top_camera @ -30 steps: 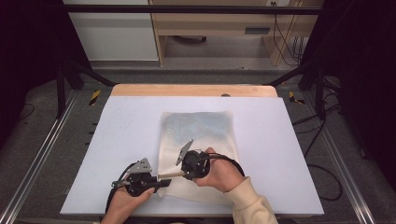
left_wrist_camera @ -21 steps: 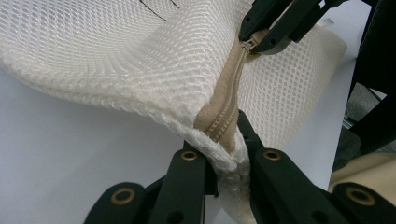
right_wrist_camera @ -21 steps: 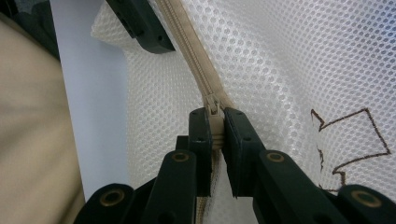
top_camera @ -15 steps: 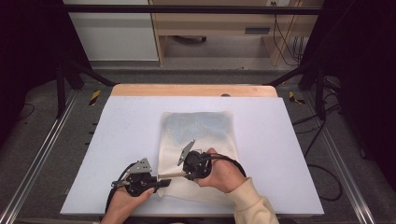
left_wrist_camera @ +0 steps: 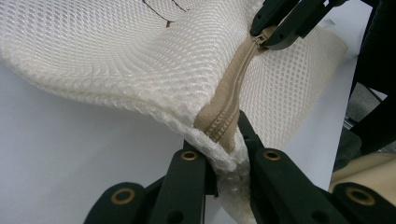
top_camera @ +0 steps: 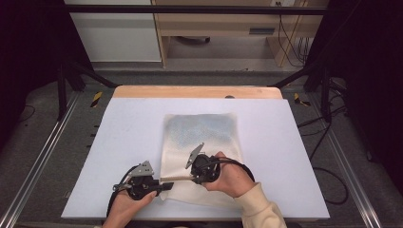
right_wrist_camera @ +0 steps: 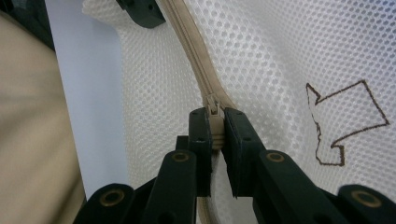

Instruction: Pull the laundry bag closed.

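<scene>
Both grippers point(top_camera: 164, 184) point(top_camera: 192, 178) hide zipper point(left_wrist_camera: 227, 105) ends.

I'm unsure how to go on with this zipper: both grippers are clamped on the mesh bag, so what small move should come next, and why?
Probably slide the right gripper, shut on the zipper pull, a little further from the left gripper, which pins the mesh bag at the zipper's end. The tape runs fairly taut between them, so the pull should travel without bunching the mesh.
</scene>
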The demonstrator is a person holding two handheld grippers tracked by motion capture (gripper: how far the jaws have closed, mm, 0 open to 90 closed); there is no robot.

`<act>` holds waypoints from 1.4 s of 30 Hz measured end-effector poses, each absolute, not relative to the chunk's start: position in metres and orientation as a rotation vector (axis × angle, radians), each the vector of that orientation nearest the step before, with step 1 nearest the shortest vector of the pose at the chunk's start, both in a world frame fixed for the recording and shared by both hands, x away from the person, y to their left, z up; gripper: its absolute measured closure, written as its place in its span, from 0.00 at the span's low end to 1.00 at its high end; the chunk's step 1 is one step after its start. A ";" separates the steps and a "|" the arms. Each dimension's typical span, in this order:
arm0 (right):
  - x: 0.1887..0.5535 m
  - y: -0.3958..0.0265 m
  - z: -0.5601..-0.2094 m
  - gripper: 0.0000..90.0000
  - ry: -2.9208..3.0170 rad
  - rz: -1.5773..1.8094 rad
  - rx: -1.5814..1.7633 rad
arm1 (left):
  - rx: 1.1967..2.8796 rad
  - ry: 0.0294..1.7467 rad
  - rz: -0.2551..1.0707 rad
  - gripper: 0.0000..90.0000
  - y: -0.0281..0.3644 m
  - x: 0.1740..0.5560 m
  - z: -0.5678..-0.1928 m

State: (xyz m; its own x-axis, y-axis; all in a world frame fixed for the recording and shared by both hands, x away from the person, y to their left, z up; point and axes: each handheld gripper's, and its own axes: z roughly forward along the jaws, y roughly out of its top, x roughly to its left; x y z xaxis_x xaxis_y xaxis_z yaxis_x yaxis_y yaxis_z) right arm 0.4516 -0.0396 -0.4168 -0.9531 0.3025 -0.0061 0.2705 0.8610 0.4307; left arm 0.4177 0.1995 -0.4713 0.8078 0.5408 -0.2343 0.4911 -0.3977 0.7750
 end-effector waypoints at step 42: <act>0.447 -0.079 -0.416 0.91 2.912 0.721 0.573 | 2.057 0.755 0.072 0.94 0.200 0.417 -0.469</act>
State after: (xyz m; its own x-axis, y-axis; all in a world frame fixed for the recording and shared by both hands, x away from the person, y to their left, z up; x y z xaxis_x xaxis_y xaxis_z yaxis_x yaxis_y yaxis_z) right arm 0.4469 -0.0788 -0.4162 -0.9261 0.3773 0.0054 0.3363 0.8186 0.4656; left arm 0.4169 0.1997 -0.4691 0.8105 0.5383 -0.2309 0.4846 -0.3949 0.7805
